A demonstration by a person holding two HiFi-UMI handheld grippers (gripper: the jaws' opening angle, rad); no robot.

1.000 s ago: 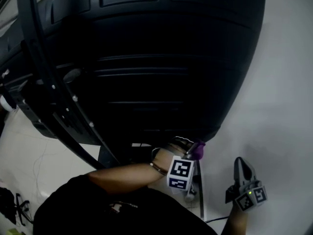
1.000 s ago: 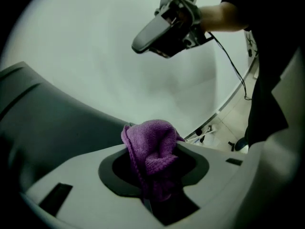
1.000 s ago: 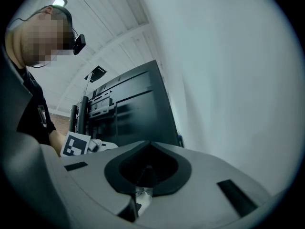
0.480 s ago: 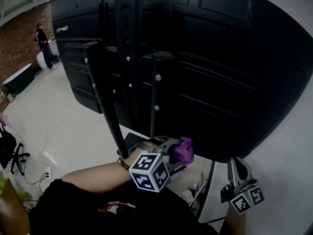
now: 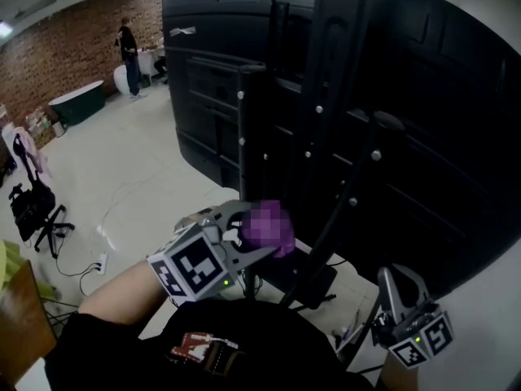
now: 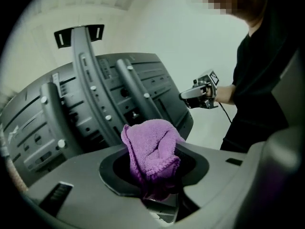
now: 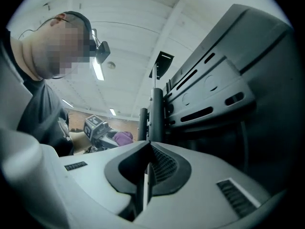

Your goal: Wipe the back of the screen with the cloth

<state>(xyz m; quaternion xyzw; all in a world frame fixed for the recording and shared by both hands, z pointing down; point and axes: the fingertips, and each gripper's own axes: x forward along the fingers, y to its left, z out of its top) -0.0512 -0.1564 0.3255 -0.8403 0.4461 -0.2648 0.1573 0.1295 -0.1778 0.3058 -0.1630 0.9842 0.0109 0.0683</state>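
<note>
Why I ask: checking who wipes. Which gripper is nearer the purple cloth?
Left. The left gripper is shut on the purple cloth; the right gripper sits apart at lower right, jaws together, empty.

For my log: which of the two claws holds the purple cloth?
The left claw, shut on the purple cloth; the right claw is shut and empty.

Off to your far left, a person point(image 5: 129, 46) stands before a brick wall point(image 5: 77, 43). Nearer you, a black wheeled chair point(image 5: 34, 210) and a socket block point(image 5: 100, 262) sit on the pale floor point(image 5: 130, 169).
</note>
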